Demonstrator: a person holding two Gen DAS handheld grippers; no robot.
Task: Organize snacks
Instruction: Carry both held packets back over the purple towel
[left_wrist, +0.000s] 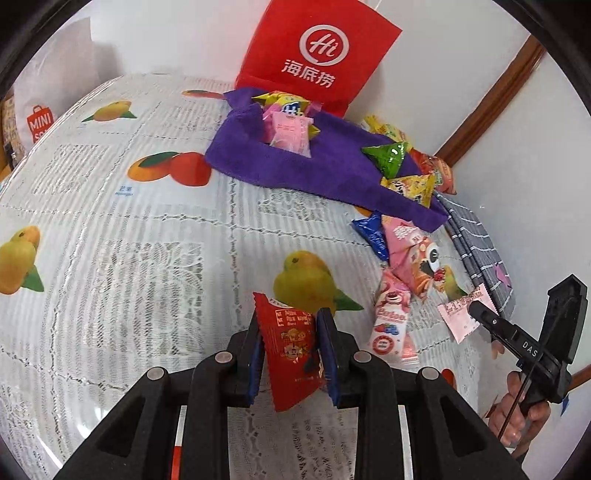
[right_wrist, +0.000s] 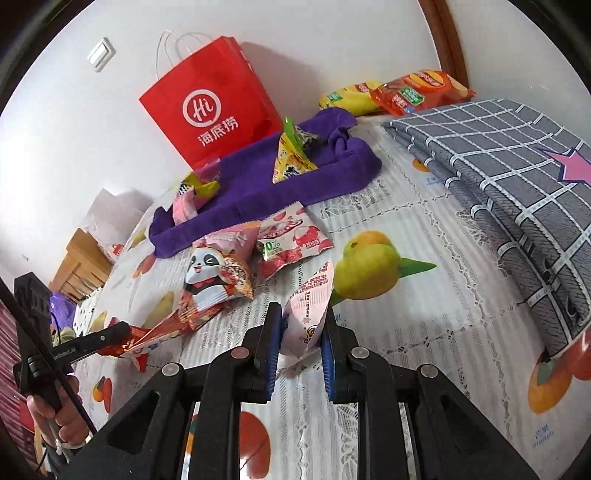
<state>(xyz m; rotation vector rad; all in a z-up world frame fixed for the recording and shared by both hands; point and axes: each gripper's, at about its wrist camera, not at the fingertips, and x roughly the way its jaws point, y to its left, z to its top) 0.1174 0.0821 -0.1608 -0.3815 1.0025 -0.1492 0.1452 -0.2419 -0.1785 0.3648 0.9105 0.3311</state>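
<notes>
My left gripper (left_wrist: 290, 325) is shut on a red snack packet (left_wrist: 290, 354) and holds it above the lace tablecloth (left_wrist: 147, 258). My right gripper (right_wrist: 301, 325) is shut on a pale pink snack packet (right_wrist: 310, 310); it also shows in the left wrist view (left_wrist: 463, 315). A purple towel (left_wrist: 295, 162) lies by a red paper bag (left_wrist: 317, 51) and carries several snack packets (left_wrist: 290, 129). More loose packets, one with a panda (right_wrist: 214, 280), lie between the towel and the grippers.
A folded grey checked cloth (right_wrist: 517, 192) lies on the right of the table. Larger chip bags (right_wrist: 413, 90) rest by the wall behind it. A white Miniso bag (left_wrist: 40, 122) stands at the far left. A wooden door frame (left_wrist: 491, 99) runs up the wall.
</notes>
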